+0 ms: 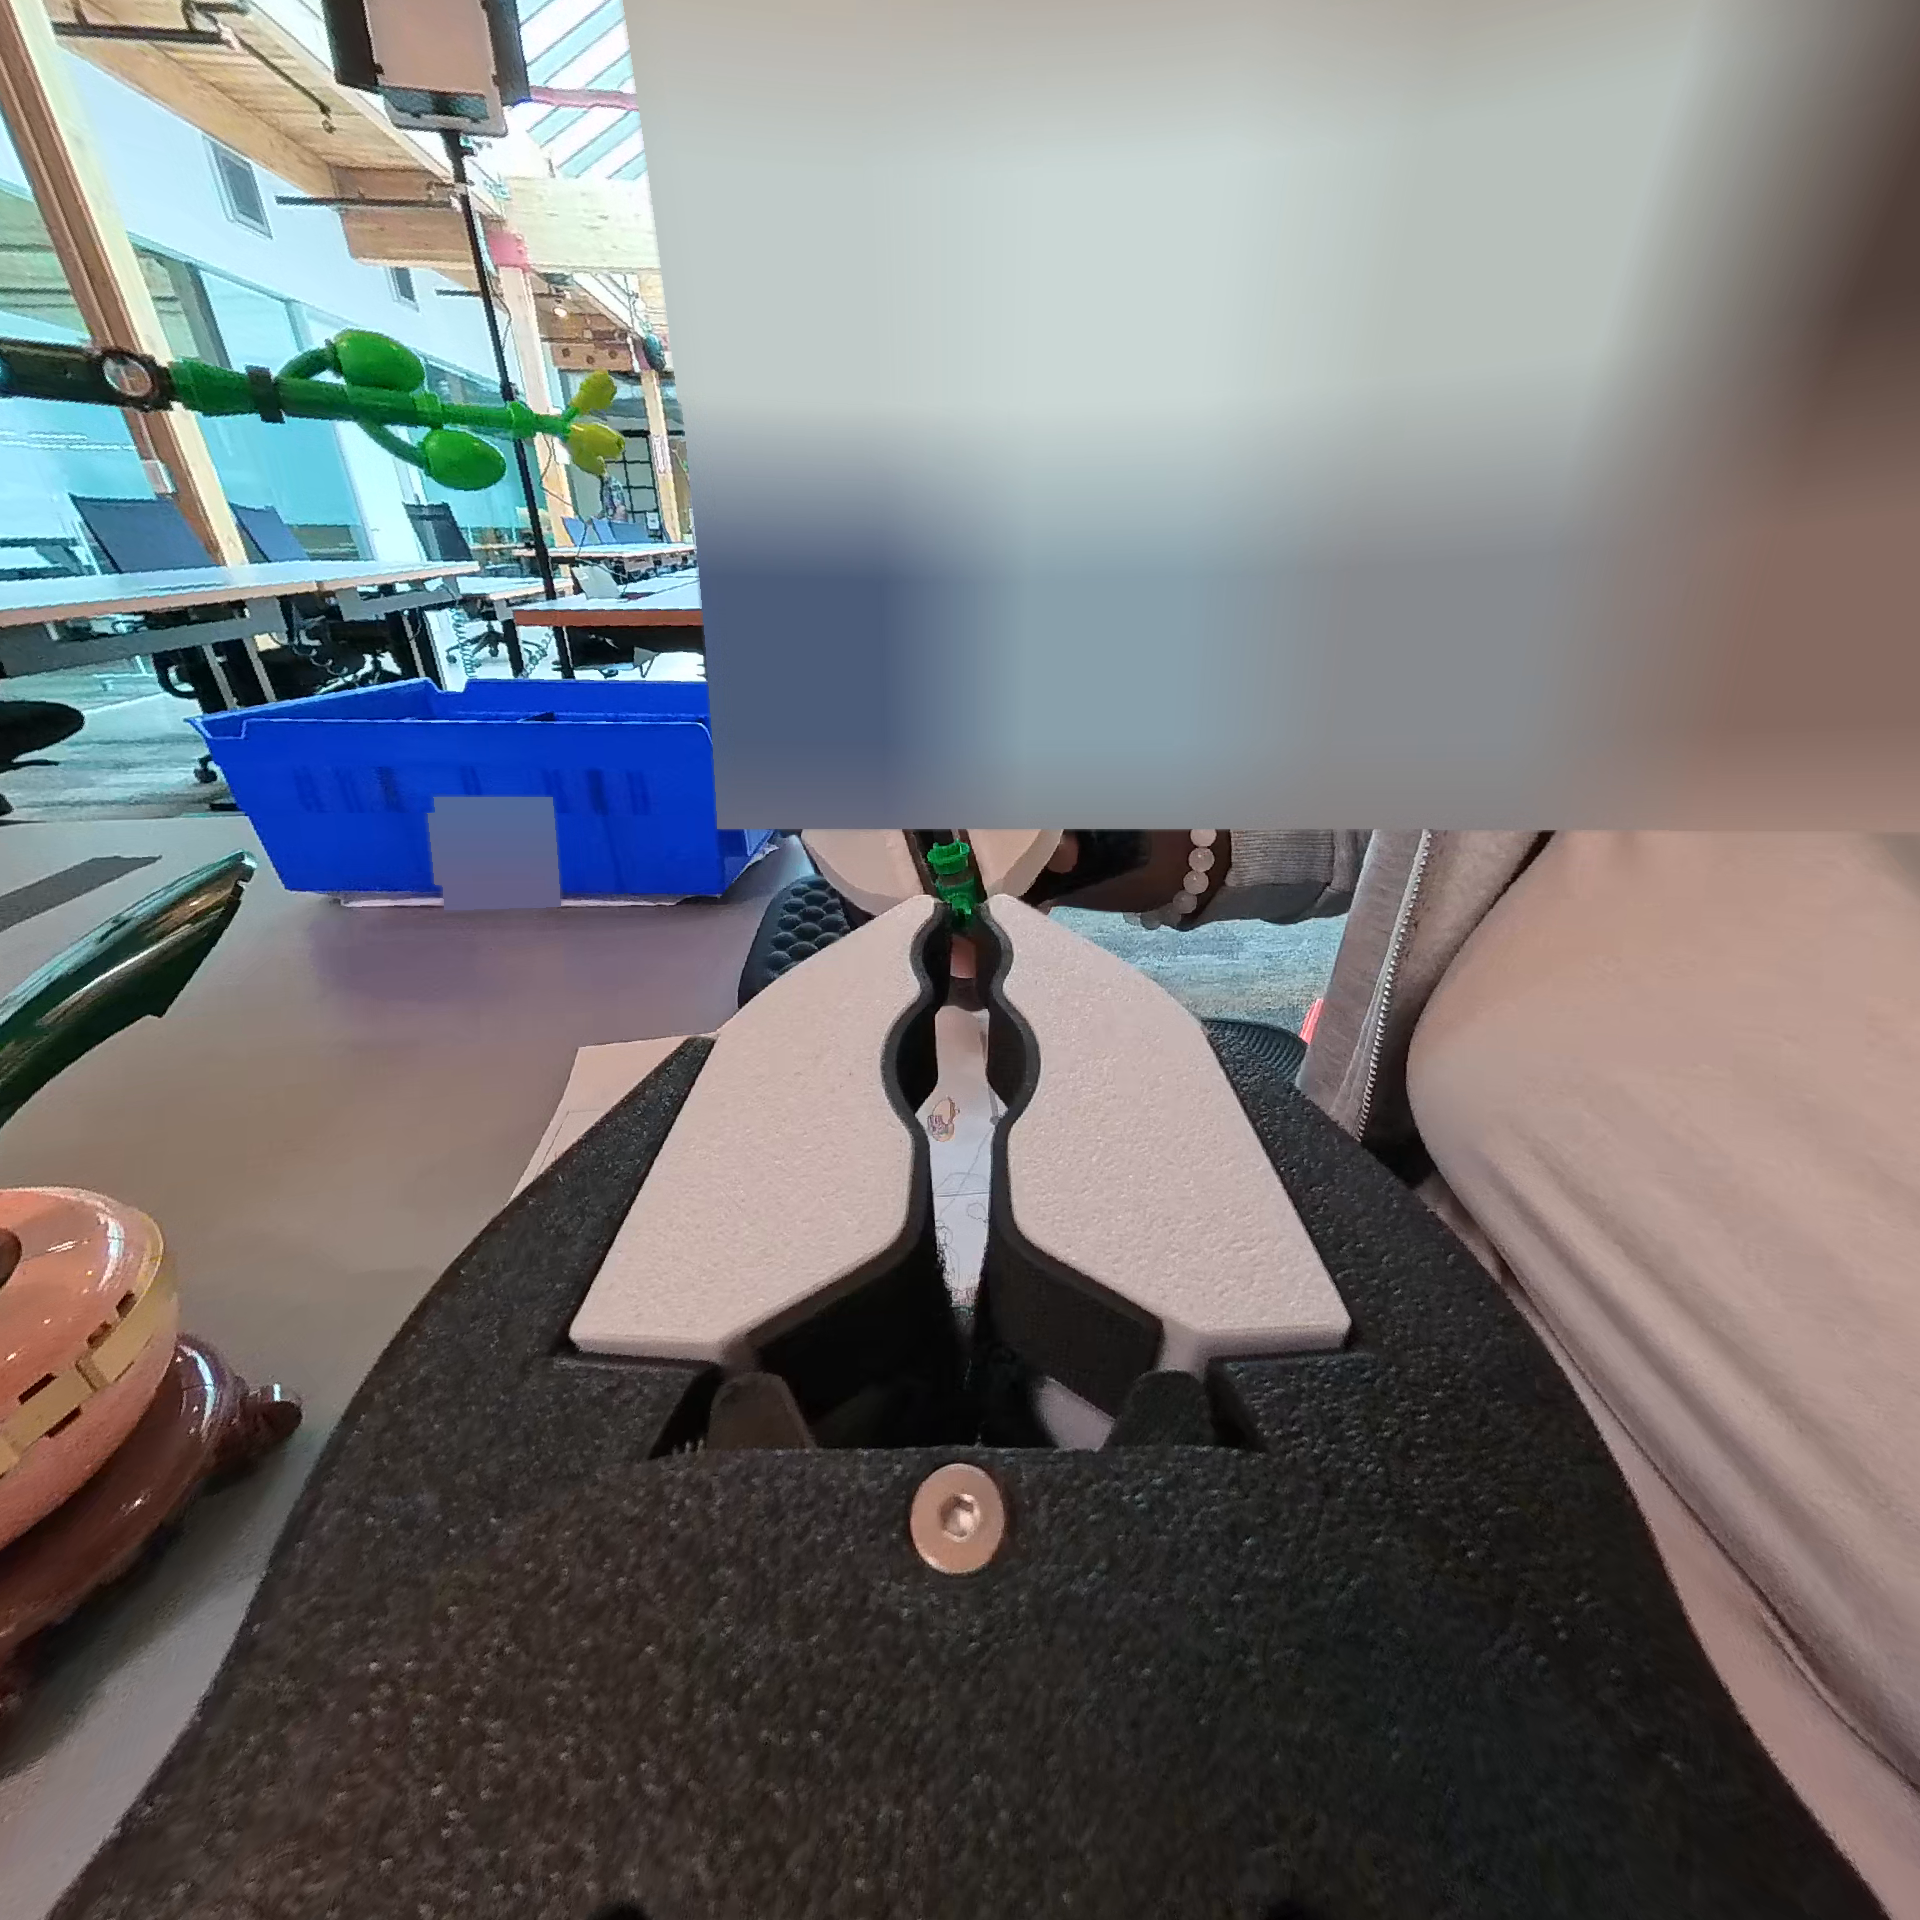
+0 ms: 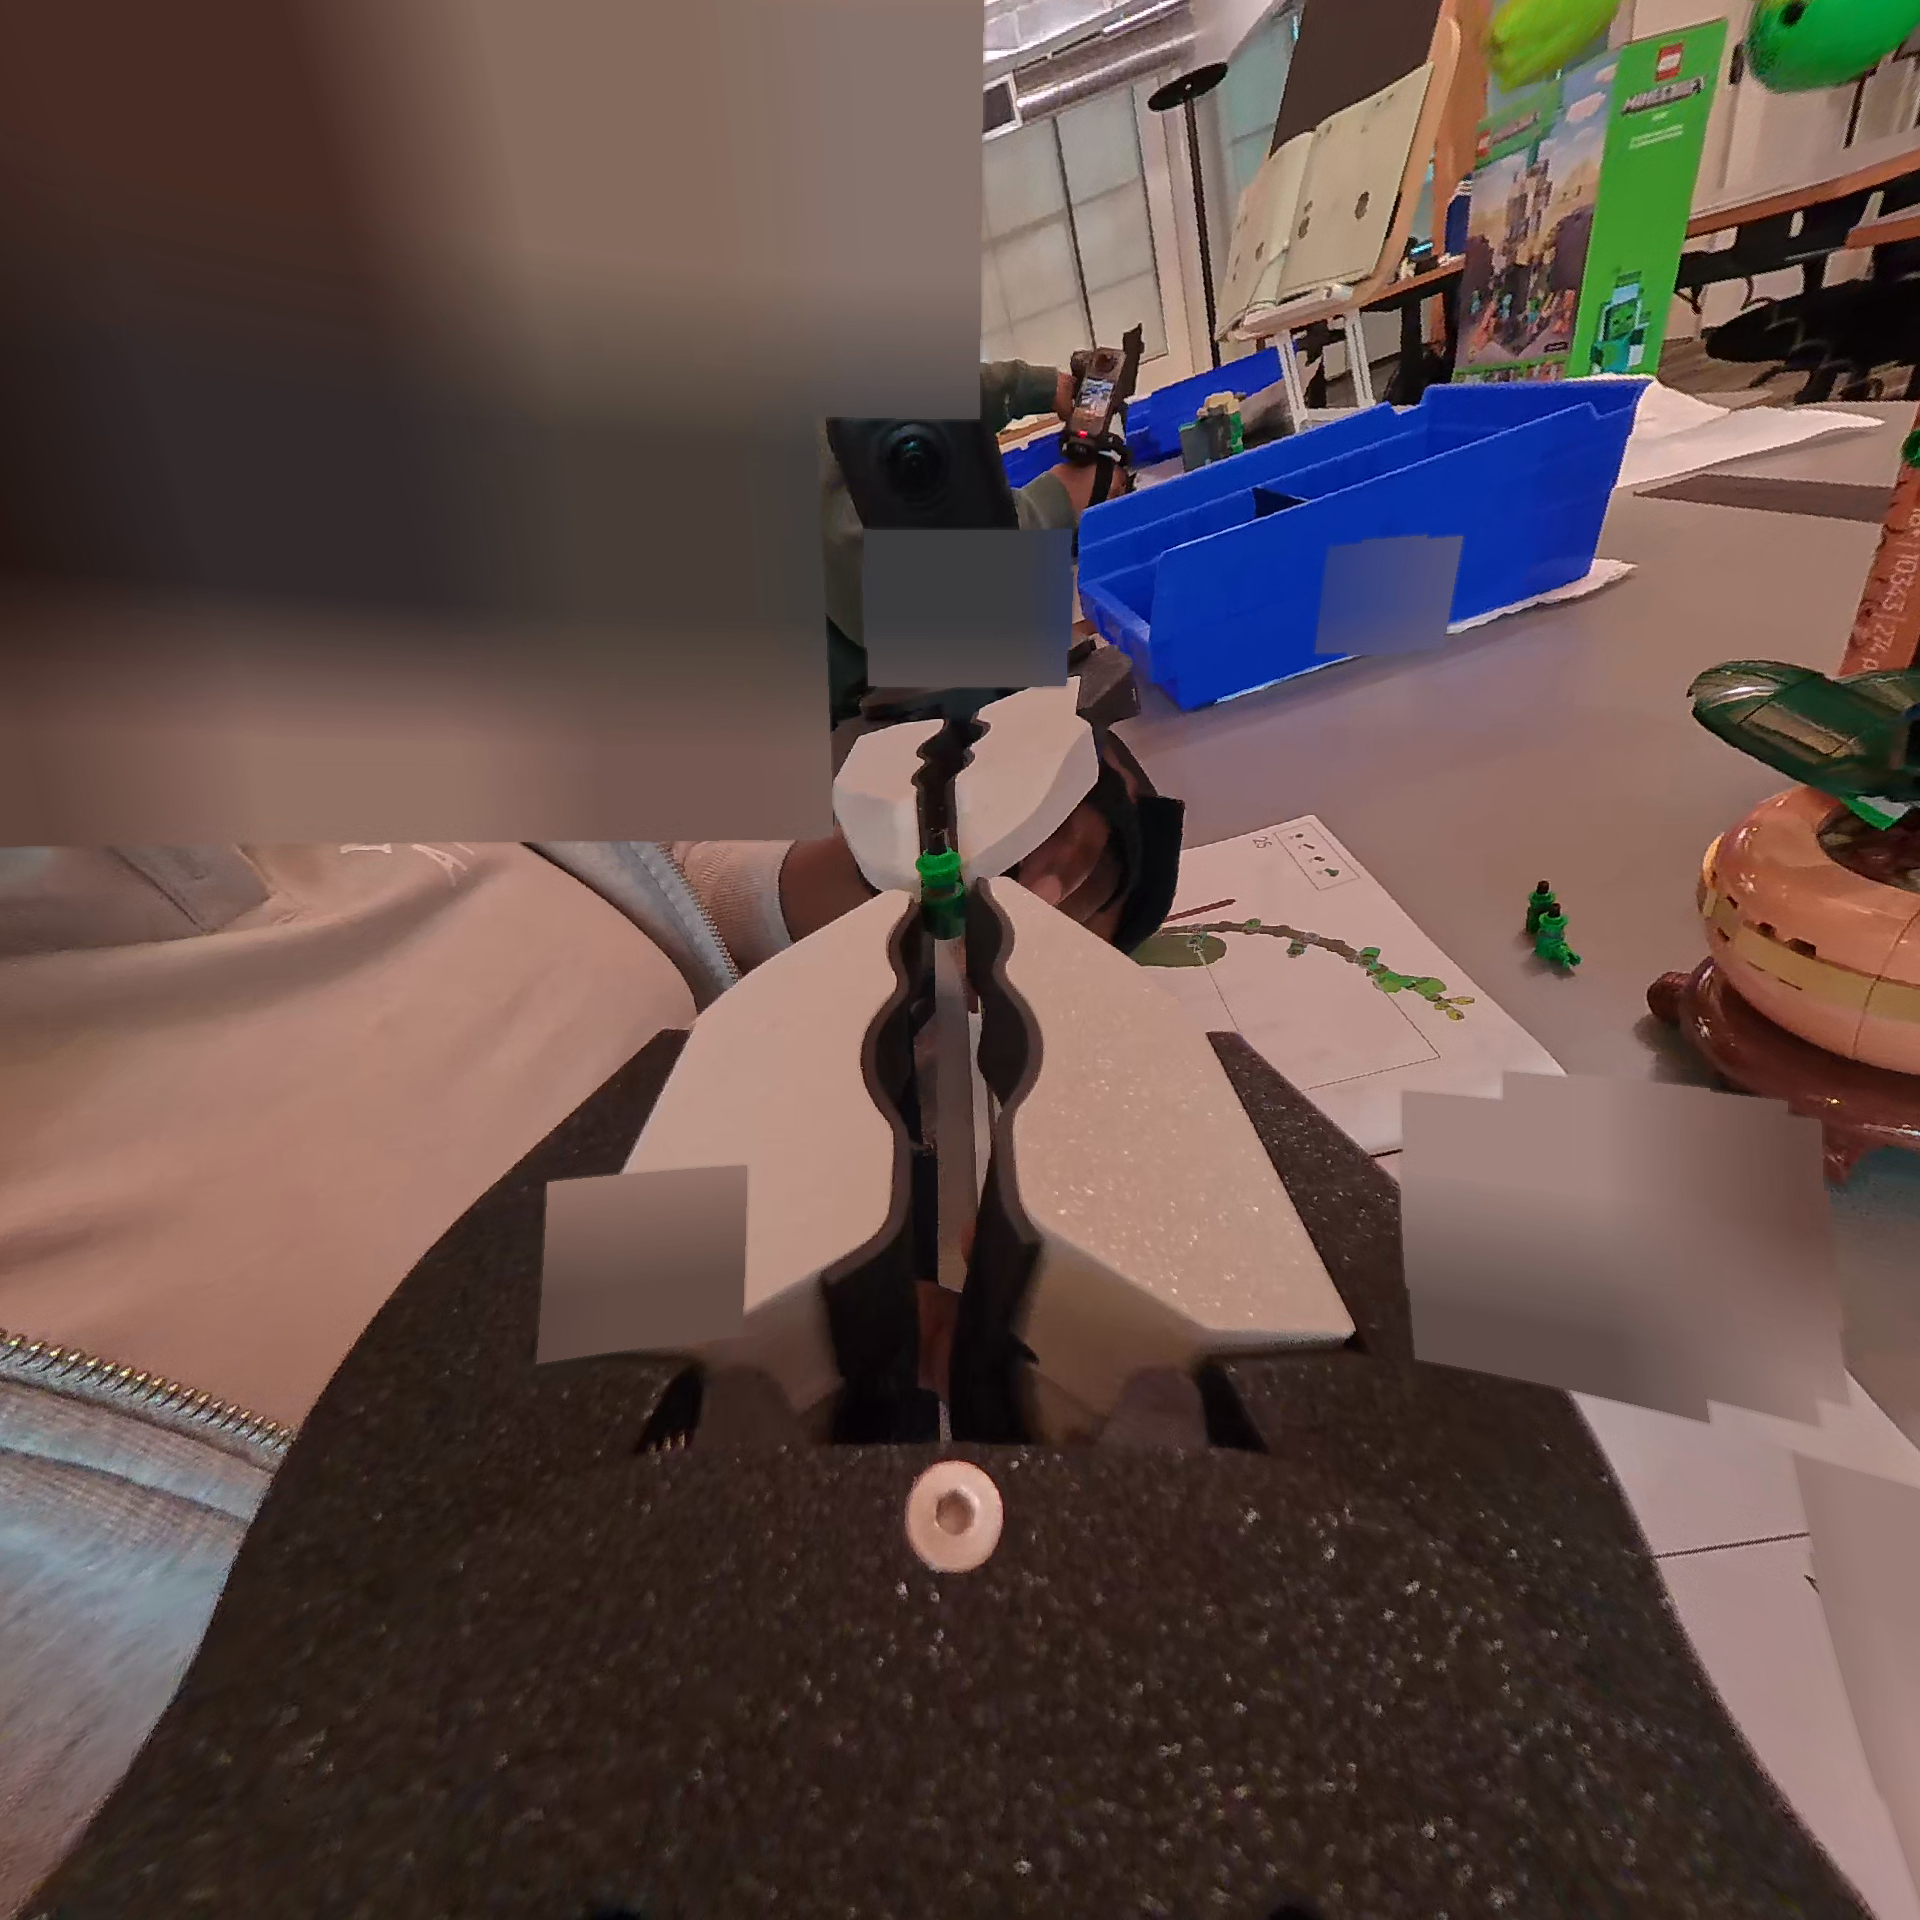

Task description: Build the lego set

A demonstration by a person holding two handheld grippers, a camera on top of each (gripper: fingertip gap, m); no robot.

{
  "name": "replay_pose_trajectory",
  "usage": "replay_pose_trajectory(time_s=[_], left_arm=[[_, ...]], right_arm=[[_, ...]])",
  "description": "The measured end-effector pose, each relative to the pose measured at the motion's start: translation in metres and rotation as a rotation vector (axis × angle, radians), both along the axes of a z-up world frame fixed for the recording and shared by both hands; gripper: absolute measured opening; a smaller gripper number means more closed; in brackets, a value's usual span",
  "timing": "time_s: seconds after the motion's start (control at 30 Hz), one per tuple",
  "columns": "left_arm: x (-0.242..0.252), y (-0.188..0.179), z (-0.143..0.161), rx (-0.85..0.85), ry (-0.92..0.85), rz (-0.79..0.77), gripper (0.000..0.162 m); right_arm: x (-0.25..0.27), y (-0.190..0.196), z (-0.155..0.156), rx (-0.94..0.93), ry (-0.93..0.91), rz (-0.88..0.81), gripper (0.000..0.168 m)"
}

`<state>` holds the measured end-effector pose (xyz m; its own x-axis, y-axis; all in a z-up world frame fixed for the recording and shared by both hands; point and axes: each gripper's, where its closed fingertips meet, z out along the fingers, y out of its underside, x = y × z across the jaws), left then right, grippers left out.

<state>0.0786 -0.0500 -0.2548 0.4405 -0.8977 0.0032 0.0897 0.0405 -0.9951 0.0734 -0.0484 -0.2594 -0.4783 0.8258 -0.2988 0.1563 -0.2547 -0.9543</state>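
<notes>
My two grippers face each other tip to tip above the table edge, close to a person's grey jacket. My left gripper is shut on a small green lego stem piece that sticks out past its tips. My right gripper is shut on the same small green stack from the other side. The right gripper's white fingers show just beyond the piece in the left wrist view. The left gripper's white fingers show in the right wrist view.
A pink and brown lego pot with dark green leaves stands on the grey table; it also shows in the left wrist view. Nearby are two small green pieces, an open instruction booklet, a blue bin and a long green budded stem. The grippers are tip to tip, or close to it.
</notes>
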Motion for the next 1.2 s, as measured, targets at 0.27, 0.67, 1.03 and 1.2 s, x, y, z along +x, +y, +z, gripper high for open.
replay_pose_trajectory(time_s=[0.27, 0.67, 1.03, 1.2], left_arm=[[0.001, 0.002, 0.001, 0.005, -0.009, 0.003, 0.003], [-0.001, 0.002, 0.001, 0.012, -0.012, 0.008, 0.003], [-0.020, 0.017, 0.000, -0.013, 0.085, 0.115, 0.029], [-0.080, 0.051, 0.021, 0.000, 0.198, 0.372, 0.029]], right_arm=[[0.001, 0.003, 0.002, 0.018, 0.019, -0.019, 0.008], [-0.001, 0.001, 0.000, 0.037, 0.016, -0.016, 0.007], [0.008, 0.034, 0.000, 0.046, 0.029, -0.053, 0.007], [0.015, 0.106, 0.009, 0.141, 0.005, -0.142, 0.007]])
